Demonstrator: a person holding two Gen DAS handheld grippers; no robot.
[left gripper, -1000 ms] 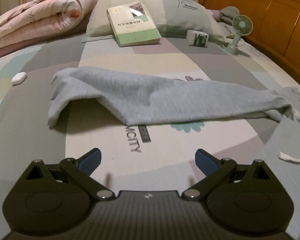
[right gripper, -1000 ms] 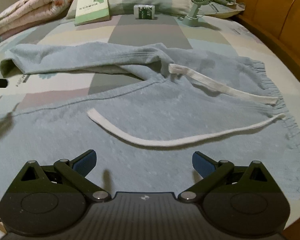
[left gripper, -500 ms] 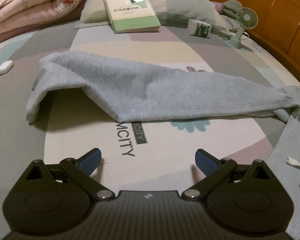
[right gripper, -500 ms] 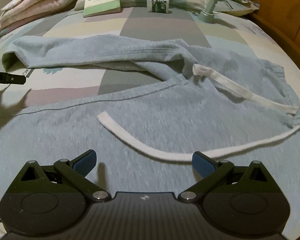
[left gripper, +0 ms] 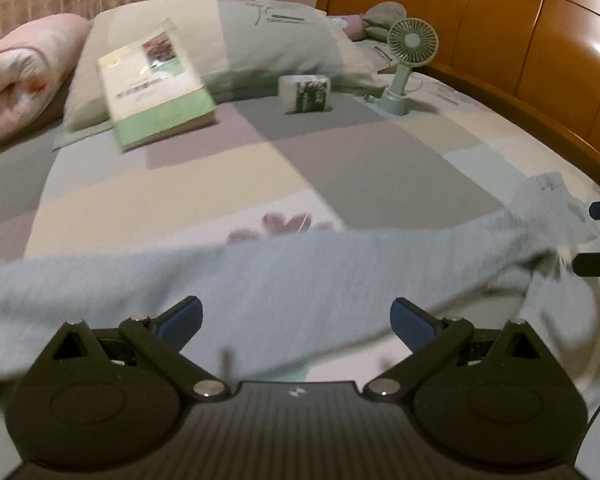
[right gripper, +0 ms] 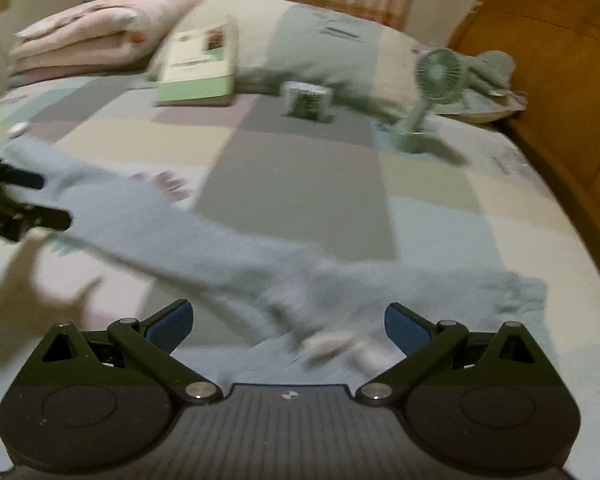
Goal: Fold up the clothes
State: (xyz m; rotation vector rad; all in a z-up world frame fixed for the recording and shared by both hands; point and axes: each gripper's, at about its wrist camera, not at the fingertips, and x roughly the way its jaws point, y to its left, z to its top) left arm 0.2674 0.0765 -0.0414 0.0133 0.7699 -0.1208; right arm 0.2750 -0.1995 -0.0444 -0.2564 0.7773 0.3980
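nearing grey trousers (left gripper: 300, 280), both grippers

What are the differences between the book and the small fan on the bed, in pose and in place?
The book leans tilted against the pillow, while the small fan stands upright on its own base on the bedsheet. The book is flat and rectangular with a white and green cover; the fan has a round head on a thin stem. The book sits towards the pink quilt, the fan towards the wooden headboard. Both are near the pillow.

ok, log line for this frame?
task: fold clothes | left: open | right: open | pants: flat on bed, ungrasped
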